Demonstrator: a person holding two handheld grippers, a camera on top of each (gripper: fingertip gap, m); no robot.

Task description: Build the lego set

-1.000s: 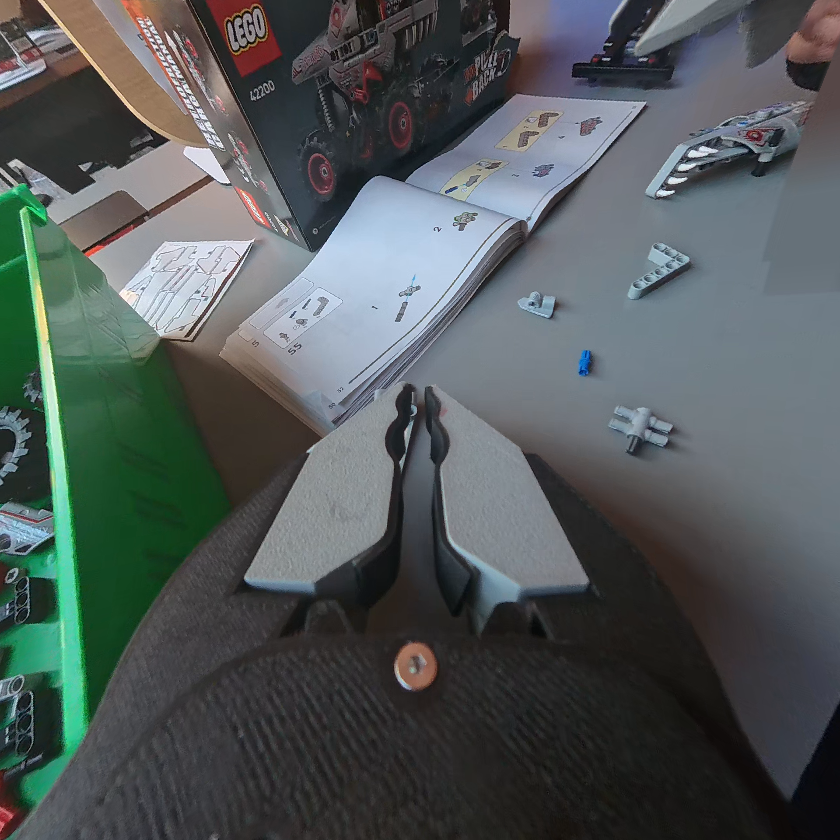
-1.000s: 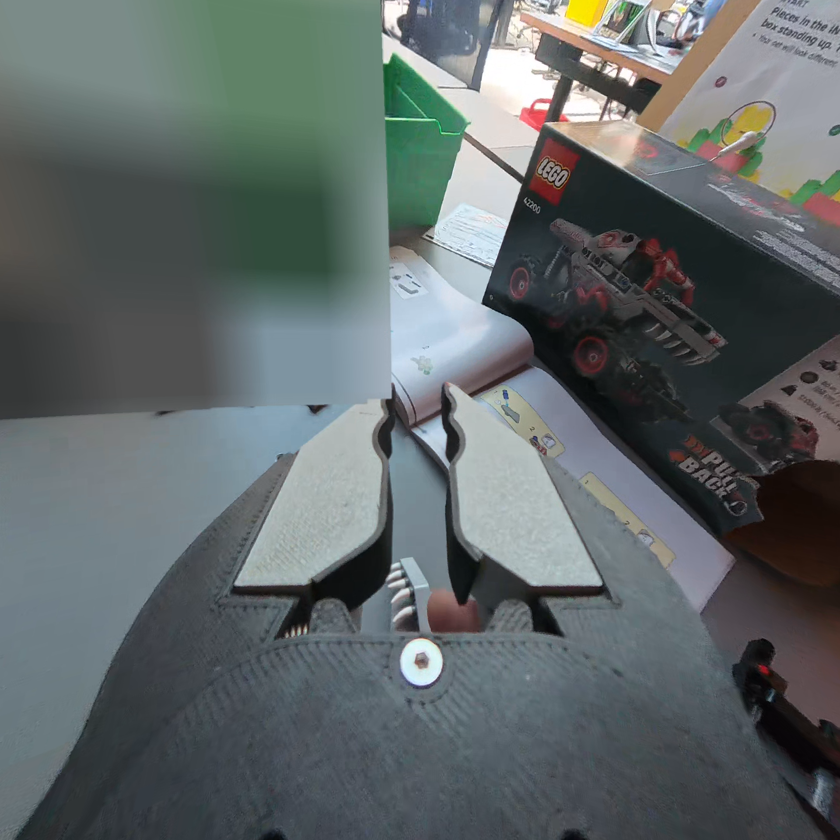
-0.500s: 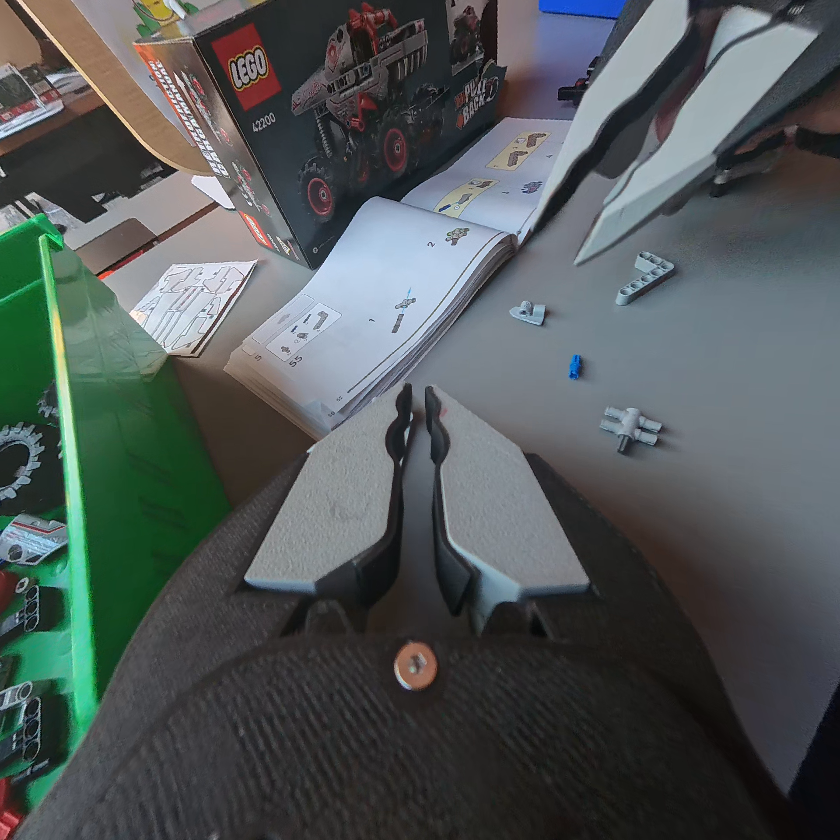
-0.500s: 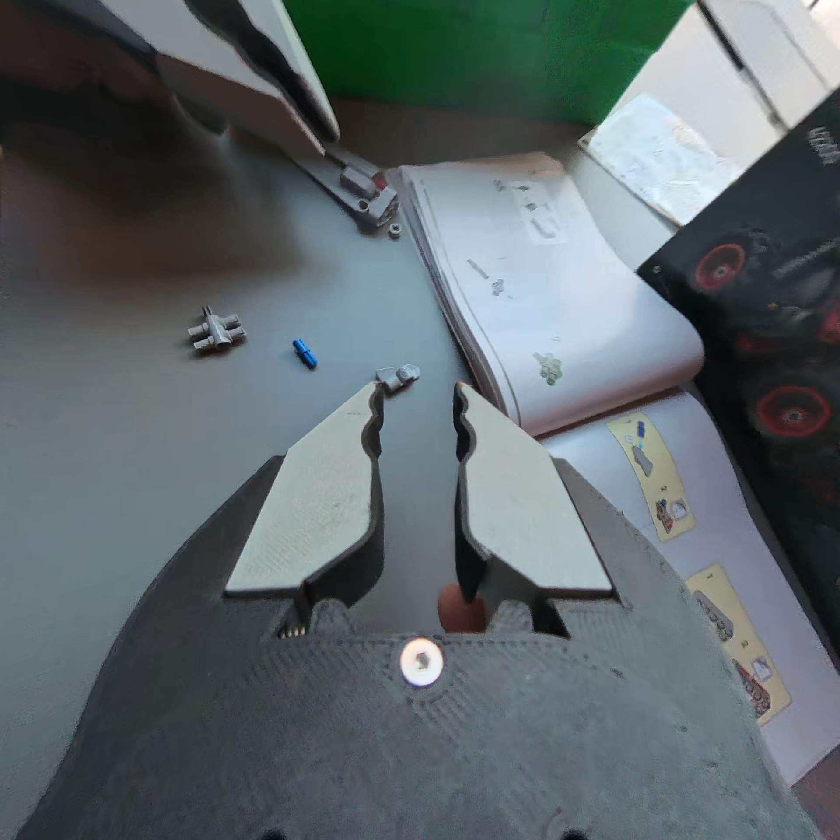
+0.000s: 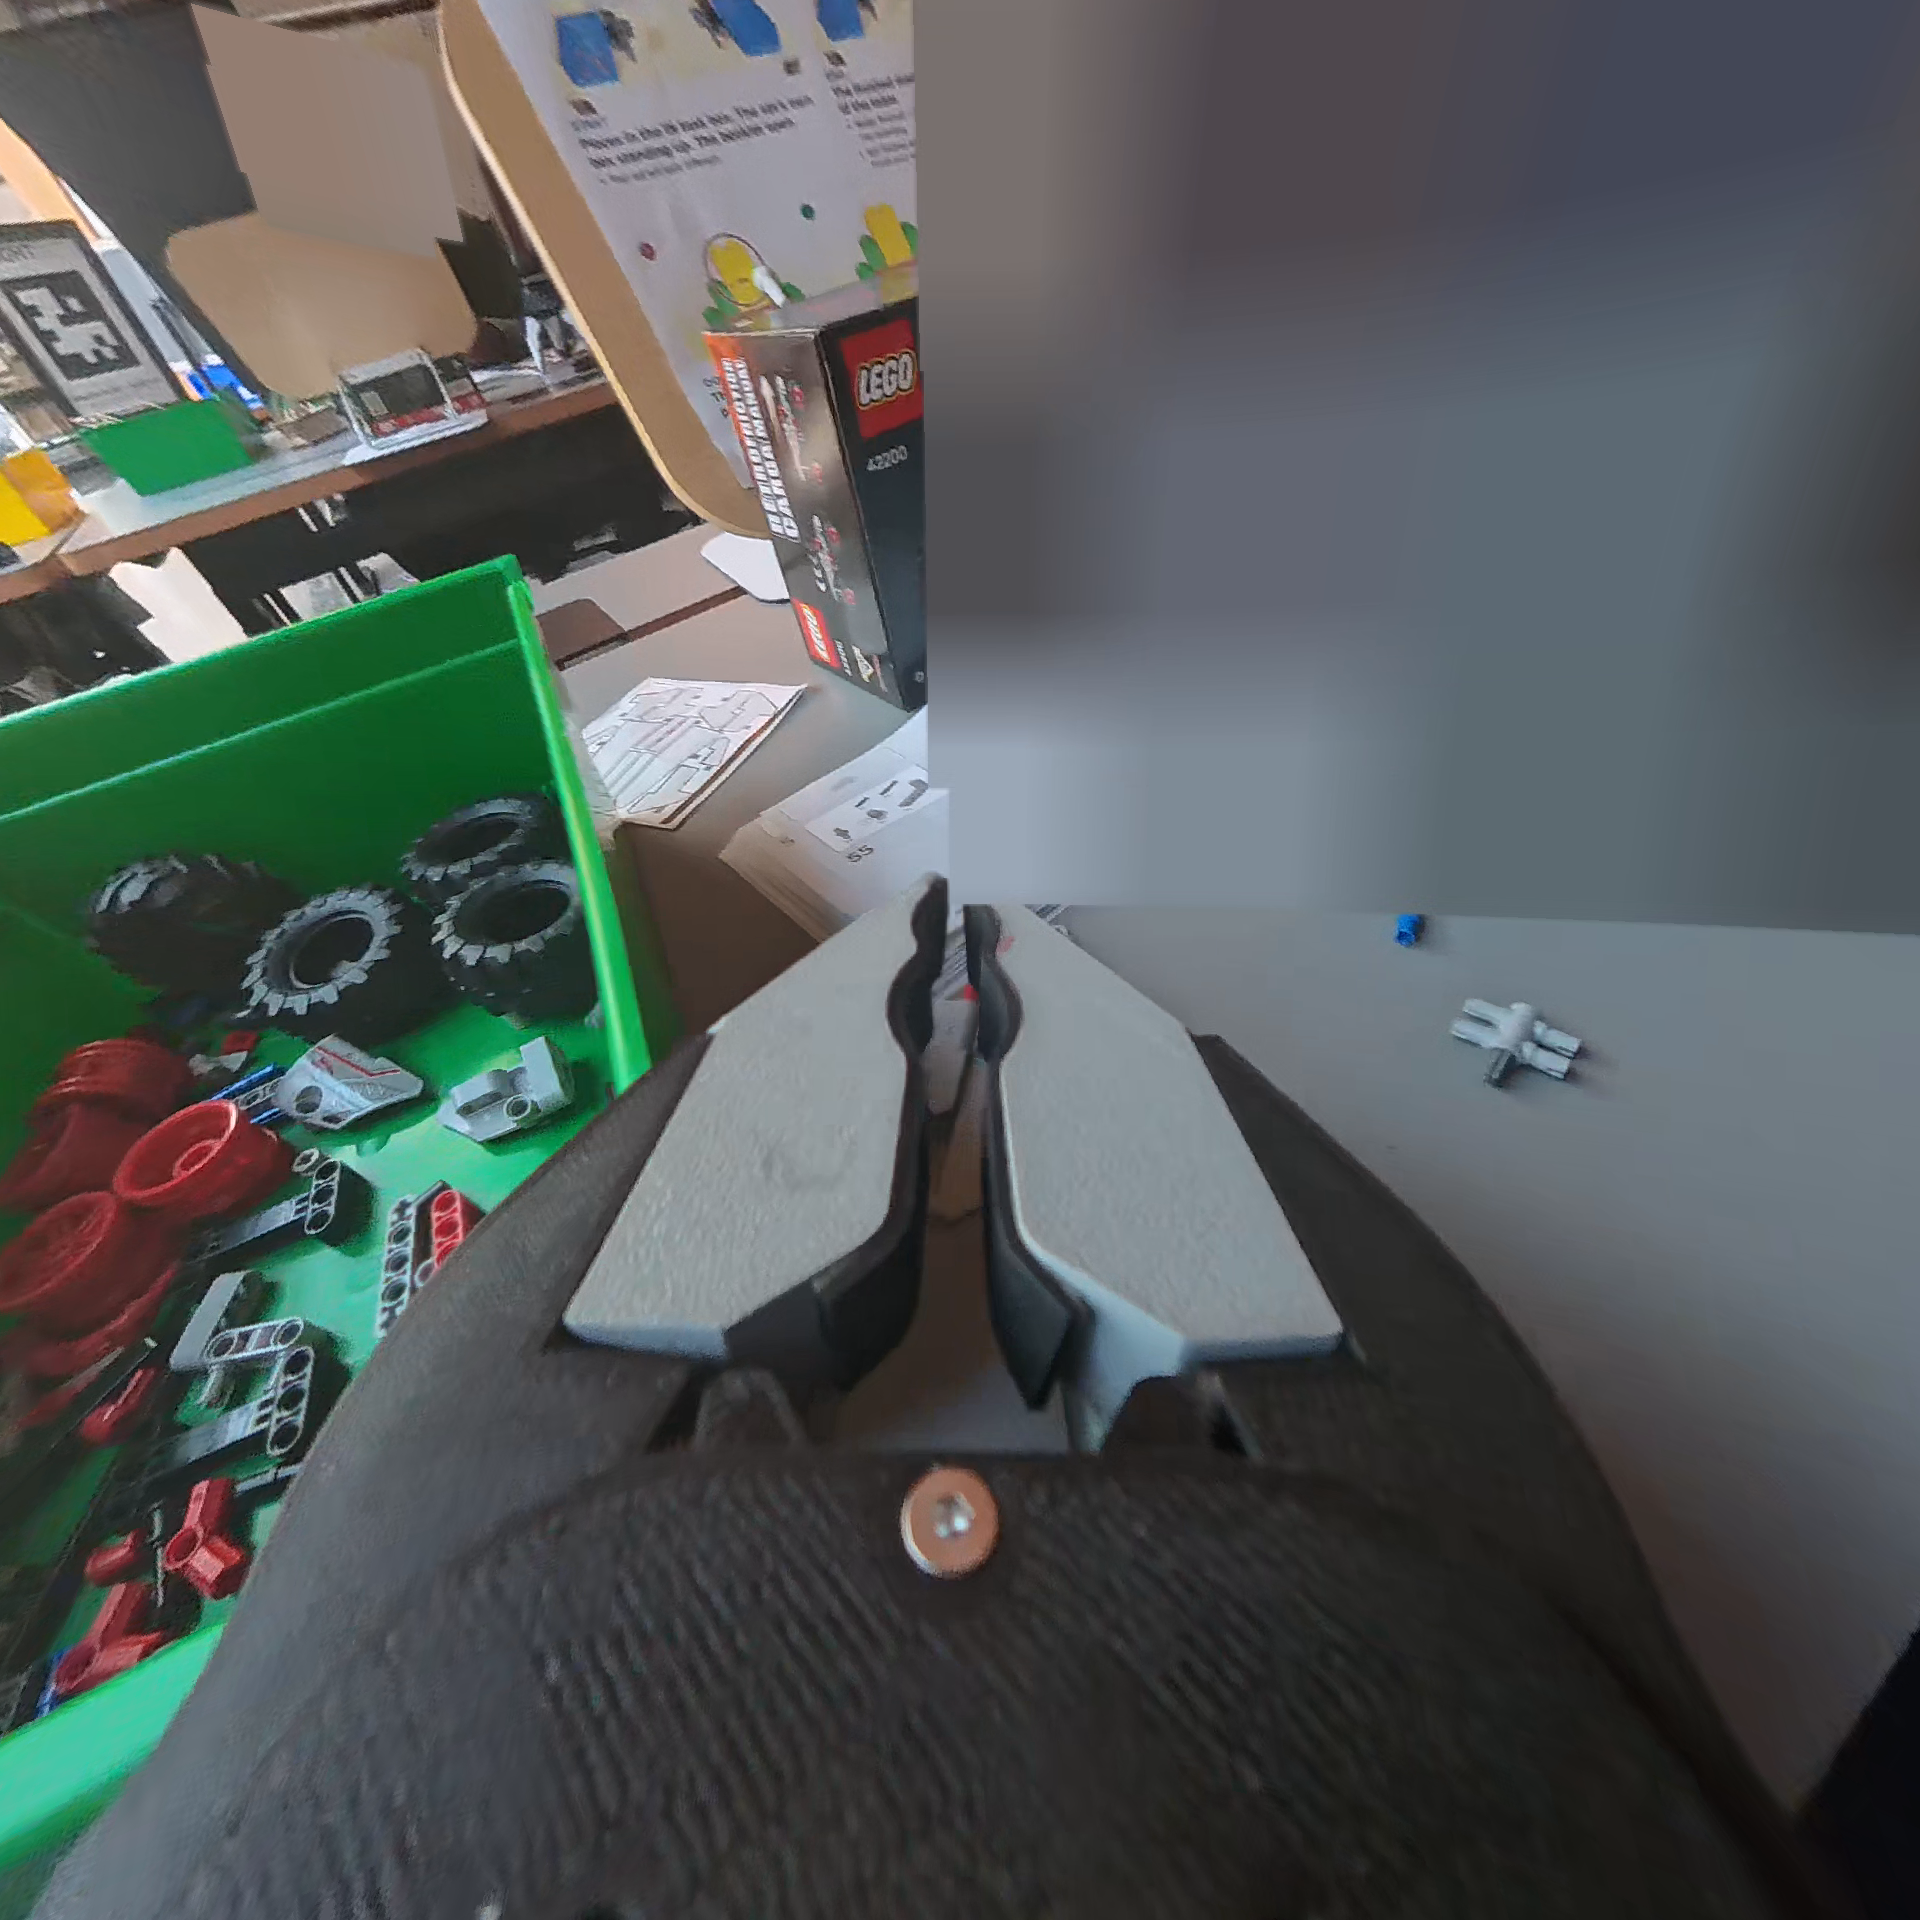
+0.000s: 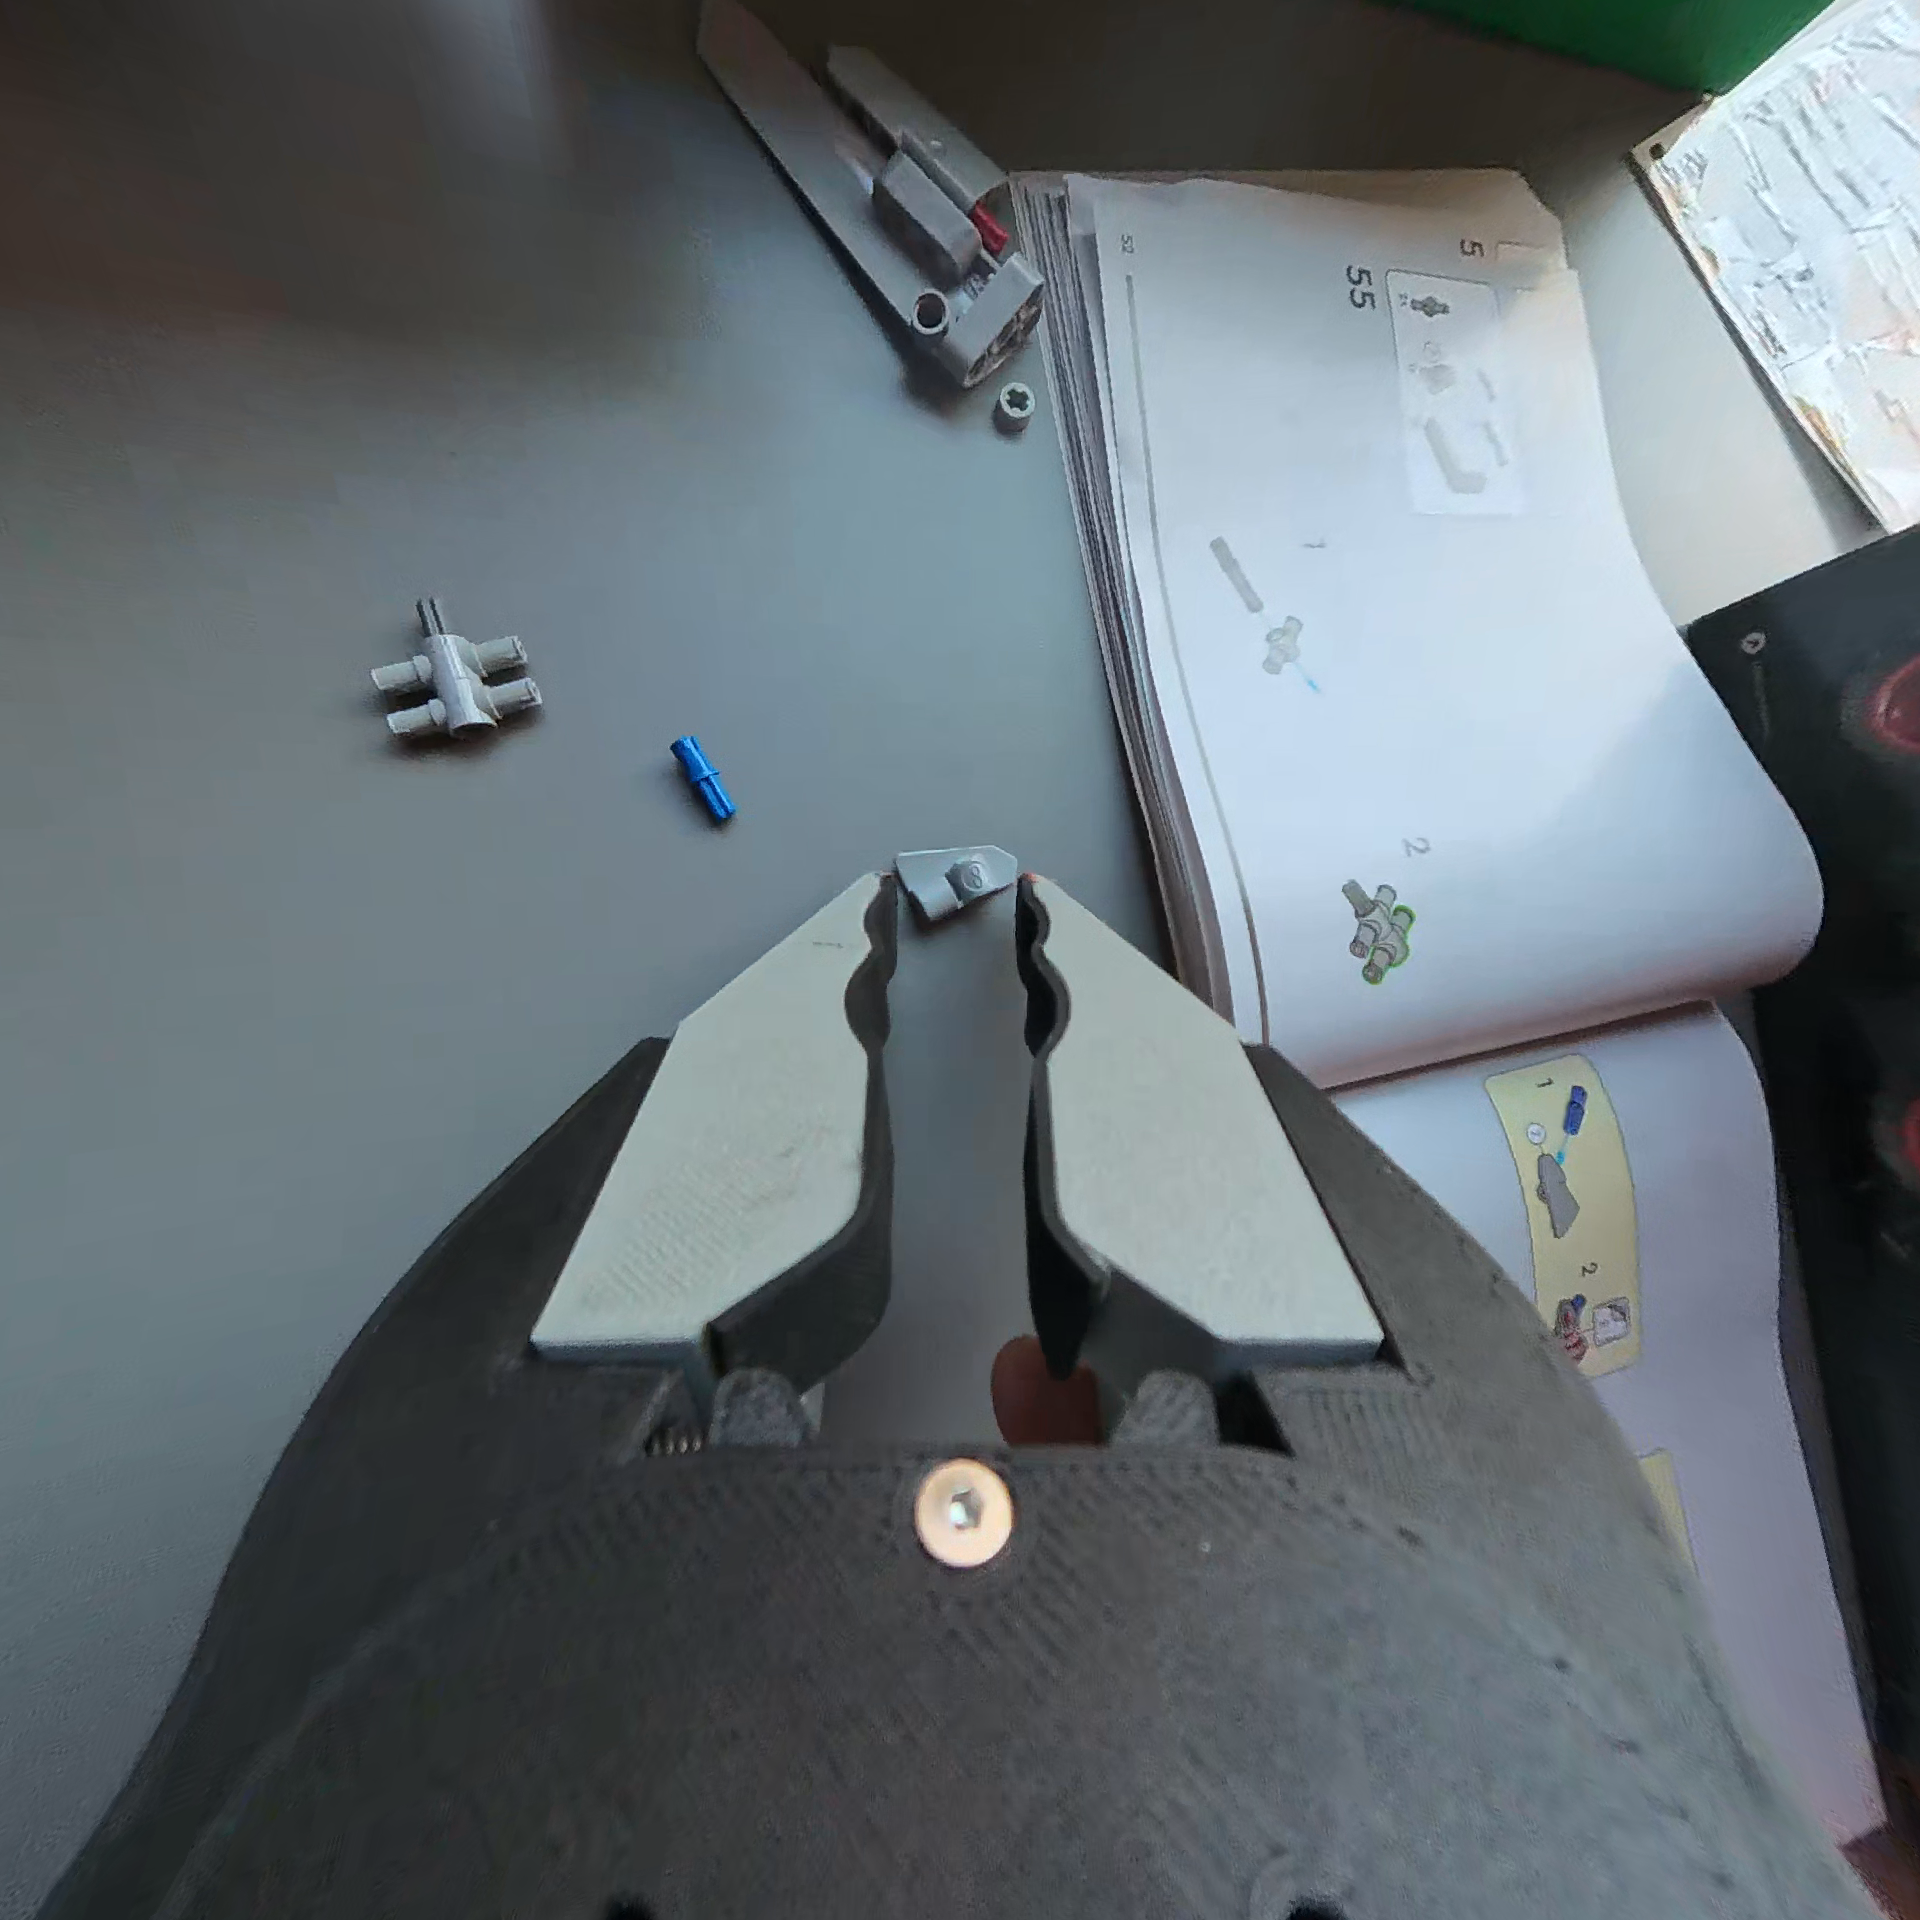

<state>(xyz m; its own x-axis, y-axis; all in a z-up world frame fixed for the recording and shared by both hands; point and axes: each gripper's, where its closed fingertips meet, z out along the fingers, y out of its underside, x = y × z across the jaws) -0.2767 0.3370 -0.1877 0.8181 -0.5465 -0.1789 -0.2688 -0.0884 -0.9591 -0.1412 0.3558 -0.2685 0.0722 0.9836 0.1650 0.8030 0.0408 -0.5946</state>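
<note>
Right gripper (image 6: 951,891), jaws parted, hovers with its tips flanking a small grey Lego piece (image 6: 954,879) on the grey table (image 6: 312,935); blue pin (image 6: 703,779) and grey cross connector (image 6: 455,685) lie farther left; the instruction booklet (image 6: 1455,675) lies open to the right; left gripper (image 5: 956,912), jaws nearly closed and empty, sits beside the green parts bin (image 5: 312,727).

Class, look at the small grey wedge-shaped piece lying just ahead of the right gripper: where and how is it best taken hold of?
Probably across its two flat side edges. The small grey piece lies flat on the table, stud up, right at the open right gripper. Come straight down from above so the fingers straddle it, then close; its top is too low and knobbed to pinch.
</note>
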